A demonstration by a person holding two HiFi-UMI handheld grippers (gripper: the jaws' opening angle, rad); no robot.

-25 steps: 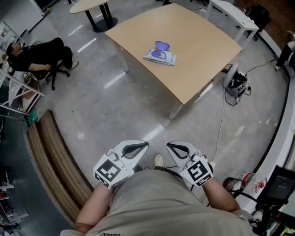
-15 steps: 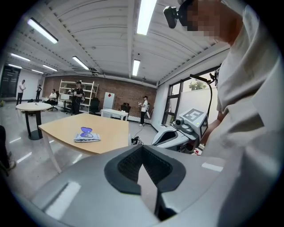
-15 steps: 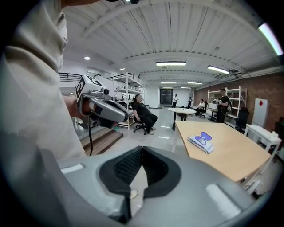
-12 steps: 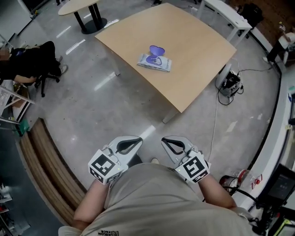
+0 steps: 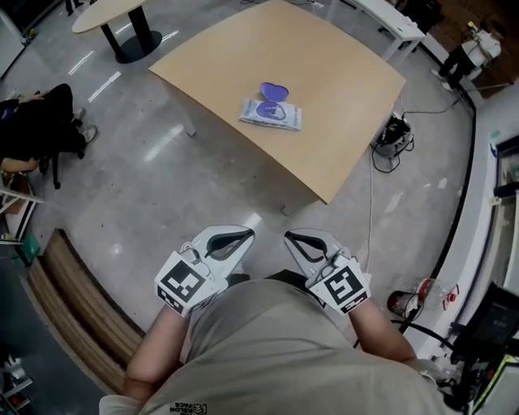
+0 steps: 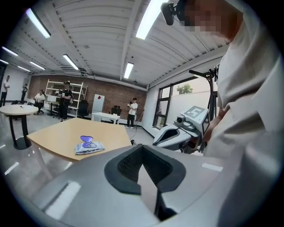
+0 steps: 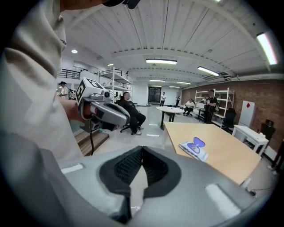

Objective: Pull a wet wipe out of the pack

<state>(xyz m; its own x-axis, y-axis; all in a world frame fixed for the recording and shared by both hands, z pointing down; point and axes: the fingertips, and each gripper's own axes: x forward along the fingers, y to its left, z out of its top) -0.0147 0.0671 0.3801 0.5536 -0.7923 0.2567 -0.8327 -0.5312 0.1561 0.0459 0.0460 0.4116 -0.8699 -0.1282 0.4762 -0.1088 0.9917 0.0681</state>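
Note:
The wet wipe pack (image 5: 272,113) lies flat on the wooden table (image 5: 340,73), its purple lid (image 5: 274,91) flipped open. It also shows small in the left gripper view (image 6: 88,146) and the right gripper view (image 7: 194,148). My left gripper (image 5: 245,235) and right gripper (image 5: 290,237) are held side by side close to the body, over the floor and well short of the table. Both point toward the pack. Each pair of jaws meets at the tip with nothing between them (image 6: 142,147) (image 7: 142,149).
The table's near corner (image 5: 324,198) juts toward me above grey floor. A round table (image 5: 105,16) and a seated person (image 5: 40,121) are at the left. A wooden bench (image 5: 73,300) runs at lower left. Cables and a device (image 5: 393,134) lie right of the table.
The table and pack have drawn nearer and shifted left in the head view. Both grippers moved forward together, still shut and side by side.

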